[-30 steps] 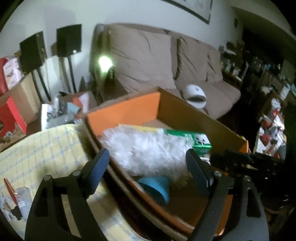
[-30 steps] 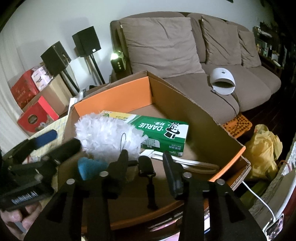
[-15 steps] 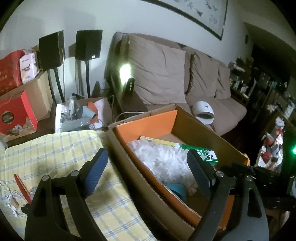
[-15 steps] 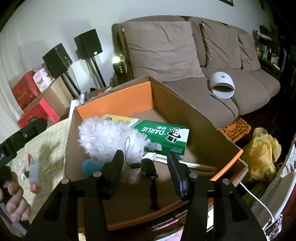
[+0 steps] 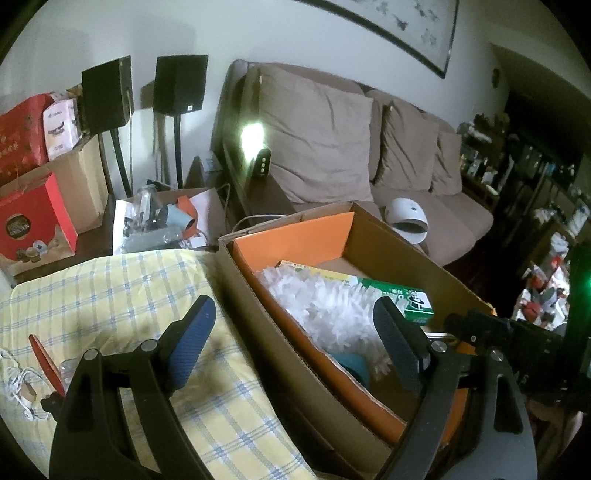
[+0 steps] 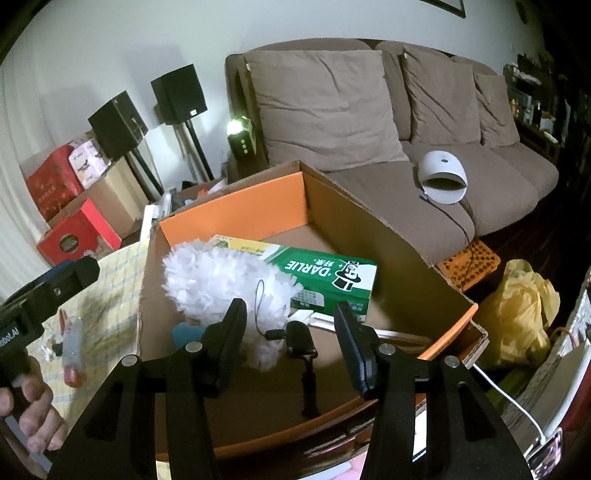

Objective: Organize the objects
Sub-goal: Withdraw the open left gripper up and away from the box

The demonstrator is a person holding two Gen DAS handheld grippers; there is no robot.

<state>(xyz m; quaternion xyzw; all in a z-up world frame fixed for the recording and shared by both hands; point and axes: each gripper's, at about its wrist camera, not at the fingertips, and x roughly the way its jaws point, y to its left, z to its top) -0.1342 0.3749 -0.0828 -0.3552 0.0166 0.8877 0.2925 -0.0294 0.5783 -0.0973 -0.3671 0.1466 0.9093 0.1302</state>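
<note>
Fluffy white duster (image 6: 218, 284) and green Darlie carton (image 6: 325, 275) lie in the cardboard box (image 6: 373, 236), just ahead of my right claw (image 6: 291, 347), released, jaws just widening around nothing. My left claw (image 5: 295, 350), released, straddles the box wall above the checked cloth (image 5: 110, 291).

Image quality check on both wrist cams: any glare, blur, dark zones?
Left wrist: the lamp by the sofa blooms into glare, the right edge falls to near black, the fisheye bows the picture frame. Right wrist: dim overall, same lamp less blown out, box contents readable, cloth at the left blurred.
</note>
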